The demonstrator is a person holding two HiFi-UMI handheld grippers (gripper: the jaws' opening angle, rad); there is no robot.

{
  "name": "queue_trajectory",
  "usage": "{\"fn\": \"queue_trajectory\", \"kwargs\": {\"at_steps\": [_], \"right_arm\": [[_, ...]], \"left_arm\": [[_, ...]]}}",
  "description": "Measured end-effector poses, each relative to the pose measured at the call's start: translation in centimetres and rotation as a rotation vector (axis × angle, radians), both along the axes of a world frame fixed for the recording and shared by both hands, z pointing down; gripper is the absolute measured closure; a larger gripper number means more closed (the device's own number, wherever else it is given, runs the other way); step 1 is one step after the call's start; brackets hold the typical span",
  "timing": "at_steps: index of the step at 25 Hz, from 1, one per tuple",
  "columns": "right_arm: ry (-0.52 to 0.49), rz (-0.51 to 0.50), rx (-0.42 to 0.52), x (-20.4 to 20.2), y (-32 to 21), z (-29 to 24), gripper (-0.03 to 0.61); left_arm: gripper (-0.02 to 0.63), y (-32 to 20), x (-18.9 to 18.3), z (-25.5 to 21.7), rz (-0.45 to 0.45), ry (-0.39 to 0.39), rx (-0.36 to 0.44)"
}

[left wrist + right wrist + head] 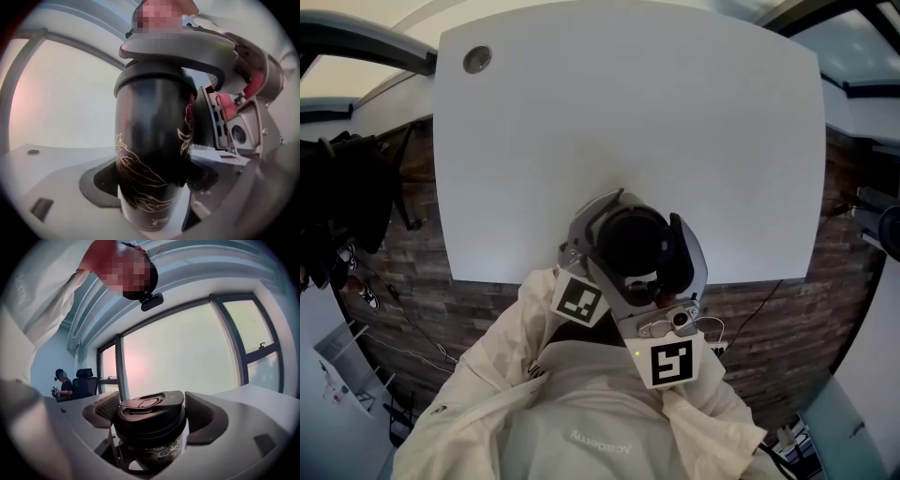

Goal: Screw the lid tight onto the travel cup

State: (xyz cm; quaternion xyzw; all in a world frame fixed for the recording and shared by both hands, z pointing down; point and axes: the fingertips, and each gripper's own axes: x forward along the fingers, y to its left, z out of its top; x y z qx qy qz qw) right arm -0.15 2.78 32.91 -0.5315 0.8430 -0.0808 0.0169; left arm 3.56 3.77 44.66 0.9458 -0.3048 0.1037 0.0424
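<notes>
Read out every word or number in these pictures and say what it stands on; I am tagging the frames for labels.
"Academy": upside down on the jacket.
Sleeve: part of a word, cut off, not readable whole.
Cup: gold drawings only; the small marks near its base are too blurred to read.
Marker cubes: black-and-white square codes, no words.

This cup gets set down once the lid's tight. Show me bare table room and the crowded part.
The white table is almost all bare, from the grommet at its far left corner to the right edge. Only the near edge's middle is crowded: there the left gripper clamps the travel cup, the right gripper its lid.
</notes>
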Motion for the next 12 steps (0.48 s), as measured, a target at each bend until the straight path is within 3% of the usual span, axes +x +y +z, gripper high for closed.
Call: {"fn": "queue_trajectory", "kwargs": {"at_steps": [3, 7, 12], "right_arm": [[-0.012, -0.02, -0.005, -0.1, 0.1, 0.2, 0.138], [-0.054, -0.137, -0.014, -0.1, 0.3, -0.1, 0.138], [-0.044, -0.507, 0.032, -0.6, 1.4, -1.0, 0.137]], "left_arm": [[0.215, -0.2, 0.1, -0.4, 0.016, 0.012, 0.029], [0.215, -0.2, 0.4, -0.9, 0.083, 0.027, 0.045], [0.215, 0.3, 0.2, -1.0, 0.295, 0.046, 0.049]]}}
